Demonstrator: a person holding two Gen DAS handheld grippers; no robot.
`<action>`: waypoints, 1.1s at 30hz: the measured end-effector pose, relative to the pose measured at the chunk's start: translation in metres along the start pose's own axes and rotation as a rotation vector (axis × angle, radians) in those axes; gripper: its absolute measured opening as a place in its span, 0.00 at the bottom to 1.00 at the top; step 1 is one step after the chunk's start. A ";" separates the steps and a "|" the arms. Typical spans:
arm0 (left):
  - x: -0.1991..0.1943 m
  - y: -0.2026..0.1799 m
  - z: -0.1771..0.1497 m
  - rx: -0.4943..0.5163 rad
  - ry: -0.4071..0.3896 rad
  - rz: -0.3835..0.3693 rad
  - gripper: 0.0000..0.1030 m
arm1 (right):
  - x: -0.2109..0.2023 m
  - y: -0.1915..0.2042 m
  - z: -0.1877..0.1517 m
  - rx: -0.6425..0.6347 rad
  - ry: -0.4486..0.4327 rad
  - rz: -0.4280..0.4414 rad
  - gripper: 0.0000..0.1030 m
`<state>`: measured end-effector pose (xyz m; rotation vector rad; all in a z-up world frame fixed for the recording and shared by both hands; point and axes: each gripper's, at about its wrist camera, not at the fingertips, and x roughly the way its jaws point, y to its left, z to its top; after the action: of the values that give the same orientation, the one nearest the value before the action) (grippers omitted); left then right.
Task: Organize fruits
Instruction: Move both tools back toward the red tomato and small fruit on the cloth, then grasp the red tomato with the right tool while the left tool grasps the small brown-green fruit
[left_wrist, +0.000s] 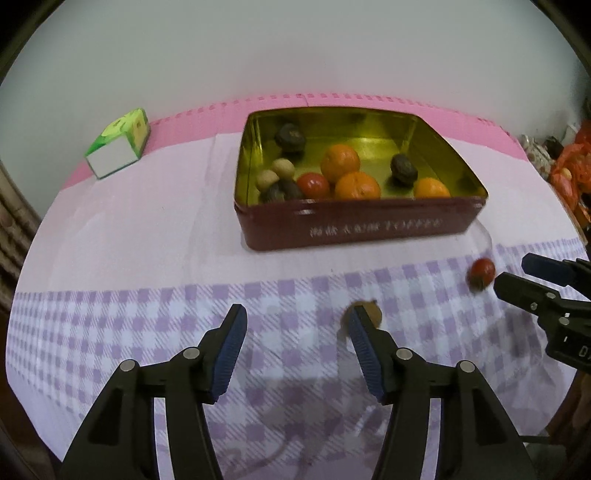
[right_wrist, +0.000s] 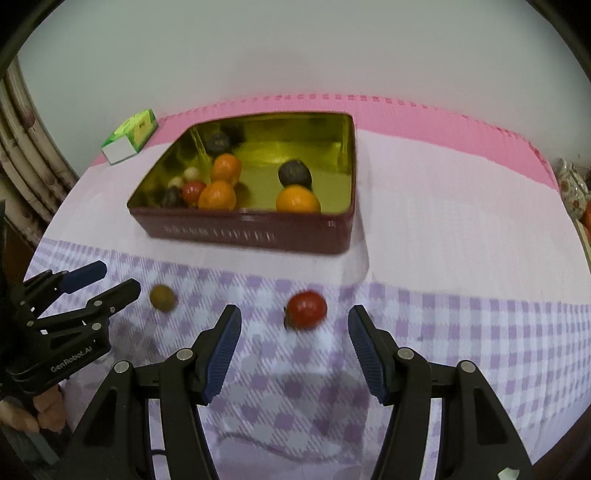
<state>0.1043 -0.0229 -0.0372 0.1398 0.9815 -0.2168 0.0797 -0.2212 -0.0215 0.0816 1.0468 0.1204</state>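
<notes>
Right wrist: person's fingers (right_wrist: 40, 417); tomato (right_wrist: 306, 309) before empty, parted right gripper (right_wrist: 293, 325).

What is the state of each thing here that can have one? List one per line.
Toffee tin: lid off, holding fruit.
Green carton: closed, on its side.
Left tongs: open, empty.
Right tongs: open, empty.
Loose tomato: on the cloth.
Brown fruit: on the cloth.

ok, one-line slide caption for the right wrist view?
Open right gripper nears a red tomato on the checked cloth, fruit-filled tin beyond.
</notes>
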 end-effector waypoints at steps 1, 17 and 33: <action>0.000 -0.001 -0.002 0.002 0.003 -0.002 0.57 | 0.001 0.000 -0.003 -0.001 0.004 -0.001 0.55; 0.012 -0.006 -0.004 0.003 0.033 -0.006 0.57 | 0.034 -0.005 0.000 -0.010 0.064 -0.017 0.44; 0.017 -0.006 -0.004 0.008 0.039 -0.010 0.57 | 0.046 0.000 0.007 -0.043 0.067 -0.024 0.28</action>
<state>0.1084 -0.0295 -0.0538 0.1467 1.0201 -0.2277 0.1083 -0.2147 -0.0575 0.0258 1.1115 0.1244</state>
